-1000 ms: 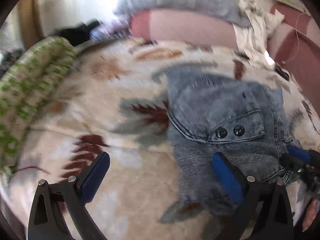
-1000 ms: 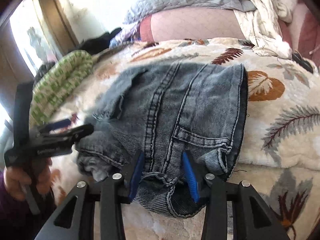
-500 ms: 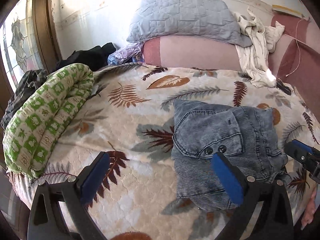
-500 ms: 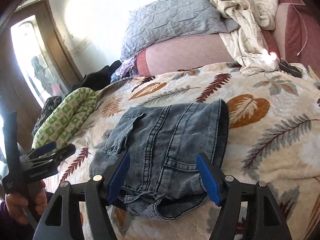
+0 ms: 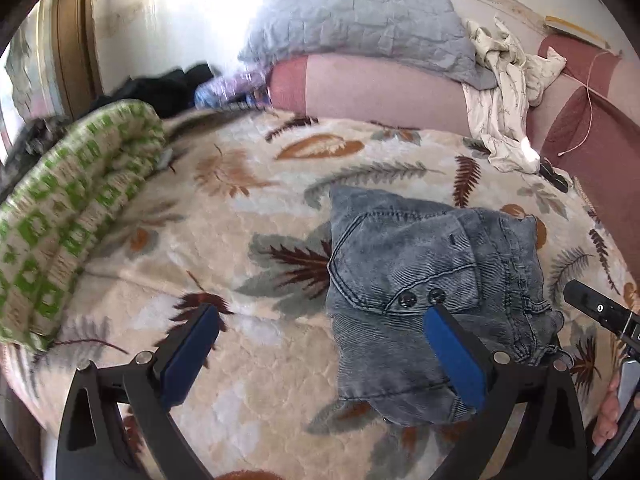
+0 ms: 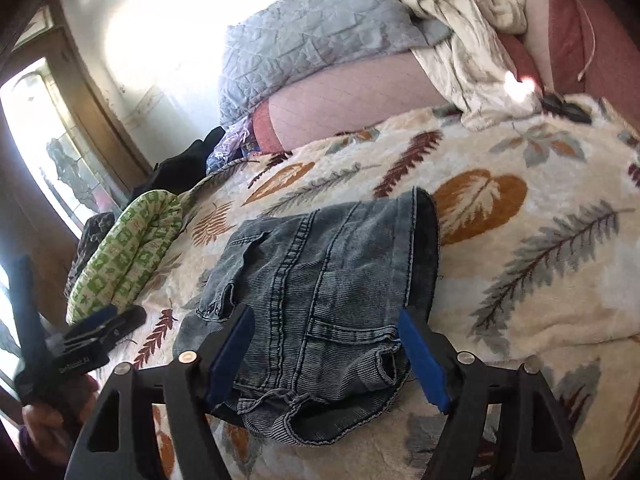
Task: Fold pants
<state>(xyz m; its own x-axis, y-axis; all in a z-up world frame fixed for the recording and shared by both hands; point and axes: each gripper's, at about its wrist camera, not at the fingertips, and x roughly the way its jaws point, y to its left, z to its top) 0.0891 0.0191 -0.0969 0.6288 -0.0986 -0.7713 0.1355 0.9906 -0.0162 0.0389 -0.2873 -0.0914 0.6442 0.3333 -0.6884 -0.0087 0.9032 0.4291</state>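
The grey-blue denim pants (image 5: 432, 276) lie folded in a compact bundle on the leaf-patterned bed blanket (image 5: 240, 240). In the right wrist view the pants (image 6: 332, 292) sit just beyond my fingers, waistband end nearest. My left gripper (image 5: 320, 356) is open and empty, held above the blanket with its right finger over the pants' near edge. My right gripper (image 6: 324, 356) is open and empty, jaws wide on either side of the bundle's near end, apart from it. The right gripper (image 5: 600, 312) shows at the left view's right edge, and the left gripper (image 6: 80, 344) shows at far left.
A rolled green-and-white blanket (image 5: 68, 220) lies along the bed's left side. A grey quilt (image 5: 360, 24) and pink bolster (image 5: 380, 88) sit at the head, with a cream cloth (image 5: 508, 92) draped over. Dark clothes (image 5: 168, 88) lie at back left.
My right gripper opened, let go of the pants and pulled back. My left gripper also drew back from the bundle. The pants stayed folded on the blanket.
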